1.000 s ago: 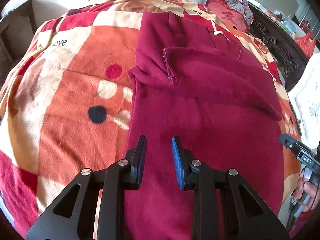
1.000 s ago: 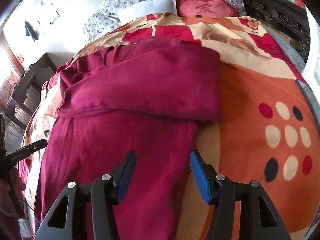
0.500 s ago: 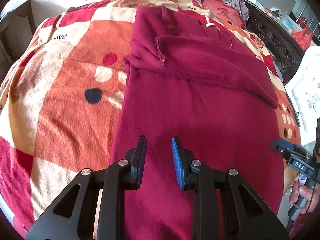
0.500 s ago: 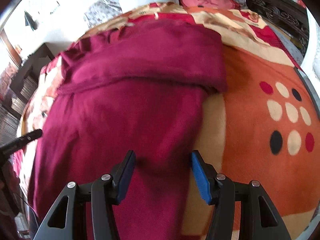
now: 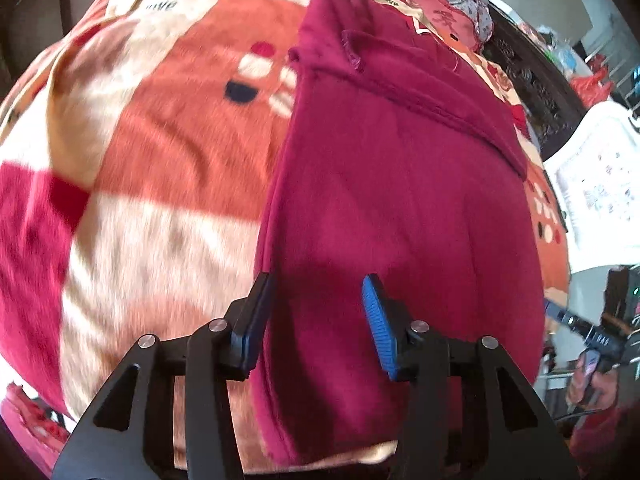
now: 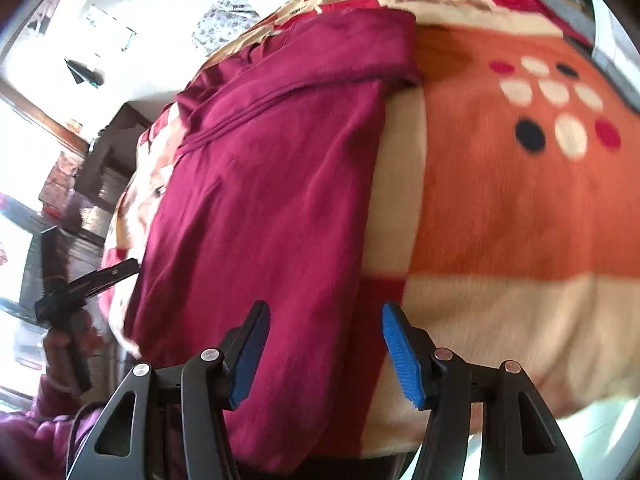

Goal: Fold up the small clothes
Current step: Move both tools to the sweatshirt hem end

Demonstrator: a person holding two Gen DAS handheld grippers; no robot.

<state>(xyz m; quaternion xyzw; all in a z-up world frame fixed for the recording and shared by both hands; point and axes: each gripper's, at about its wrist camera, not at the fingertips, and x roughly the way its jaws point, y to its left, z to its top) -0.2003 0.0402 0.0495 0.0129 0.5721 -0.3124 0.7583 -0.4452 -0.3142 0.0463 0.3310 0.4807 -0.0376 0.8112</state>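
Spreading wider just now, the left gripper [image 5: 318, 322] is held open over the near left edge of the dark-red fleece garment [image 5: 400, 208], laid flat on the orange patterned blanket [image 5: 168, 152] w/ sleeve folded across. Right gripper [image 6: 326, 354] also open, nothing pinched, at near right edge; both brought back toward the hem since a sec ago, so a bottom-up fold is prob. next.

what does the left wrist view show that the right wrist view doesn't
Only the left wrist view: the left gripper, whose jaws have just been opening, straddling the maroon garment's left edge, plus a carved dark footboard.
Only the right wrist view: the right gripper, open over the garment's right edge, and a bright wall.
Both: the garment, sleeve folded across, on the orange blanket.
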